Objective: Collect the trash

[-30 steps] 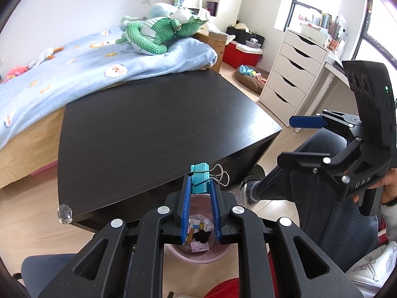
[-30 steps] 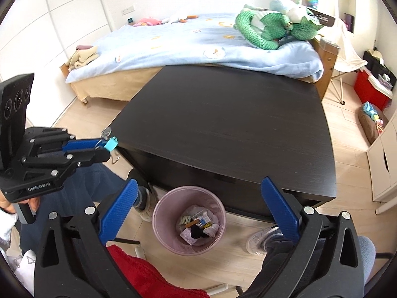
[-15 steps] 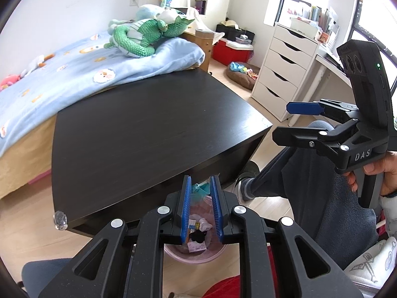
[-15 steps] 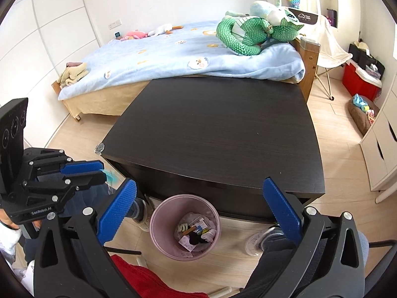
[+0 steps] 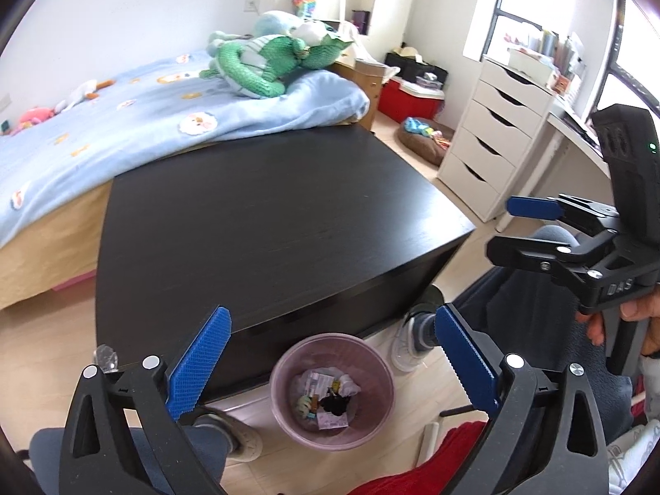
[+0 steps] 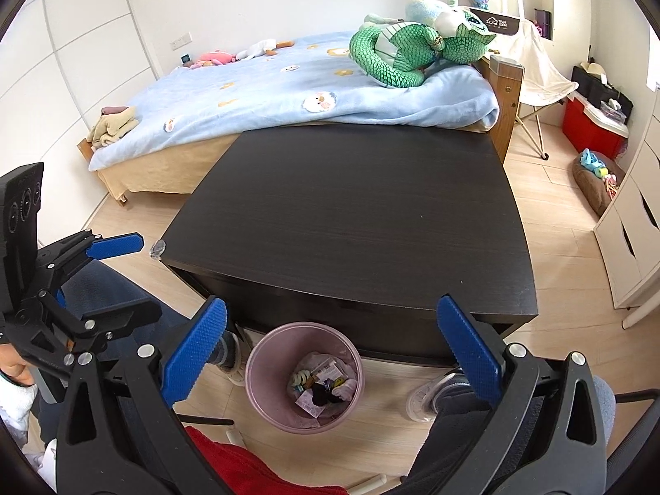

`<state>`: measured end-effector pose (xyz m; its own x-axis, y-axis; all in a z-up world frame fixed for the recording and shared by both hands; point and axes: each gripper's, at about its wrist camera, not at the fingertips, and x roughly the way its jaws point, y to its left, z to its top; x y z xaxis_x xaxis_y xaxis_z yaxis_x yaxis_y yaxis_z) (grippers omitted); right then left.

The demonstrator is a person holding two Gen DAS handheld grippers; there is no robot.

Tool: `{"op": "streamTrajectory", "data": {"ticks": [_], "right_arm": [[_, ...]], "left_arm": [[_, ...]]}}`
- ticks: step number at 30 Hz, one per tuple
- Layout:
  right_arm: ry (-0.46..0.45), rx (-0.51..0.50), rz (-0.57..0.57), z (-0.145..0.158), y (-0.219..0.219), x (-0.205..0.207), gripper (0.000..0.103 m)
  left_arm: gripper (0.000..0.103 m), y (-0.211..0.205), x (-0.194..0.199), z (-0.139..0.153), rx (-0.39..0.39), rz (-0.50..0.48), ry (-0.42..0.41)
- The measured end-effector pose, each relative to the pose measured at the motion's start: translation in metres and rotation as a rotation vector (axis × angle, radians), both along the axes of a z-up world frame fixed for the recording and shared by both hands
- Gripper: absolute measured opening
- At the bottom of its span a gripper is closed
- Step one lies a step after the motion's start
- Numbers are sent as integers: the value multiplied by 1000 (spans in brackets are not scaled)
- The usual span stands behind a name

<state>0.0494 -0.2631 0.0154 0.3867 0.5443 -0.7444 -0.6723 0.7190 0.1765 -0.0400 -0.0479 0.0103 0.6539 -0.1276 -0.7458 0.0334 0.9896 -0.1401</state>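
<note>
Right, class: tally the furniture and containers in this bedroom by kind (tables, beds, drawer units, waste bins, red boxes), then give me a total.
Black table: 1
Bed: 1
White drawer unit: 1
Pink waste bin: 1
Red box: 1
Total: 5

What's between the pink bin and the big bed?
The black table stands between the pink bin and the bed, with its top bare. The right wrist view shows it best.
</note>
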Motion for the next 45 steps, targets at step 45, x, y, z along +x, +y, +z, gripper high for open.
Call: {"op": "streamTrajectory", "data": {"ticks": [45], "right_arm": [[-46, -28, 56, 6, 65, 73, 100]], "left_arm": [[97, 66, 62, 10, -44, 130, -59]]}}
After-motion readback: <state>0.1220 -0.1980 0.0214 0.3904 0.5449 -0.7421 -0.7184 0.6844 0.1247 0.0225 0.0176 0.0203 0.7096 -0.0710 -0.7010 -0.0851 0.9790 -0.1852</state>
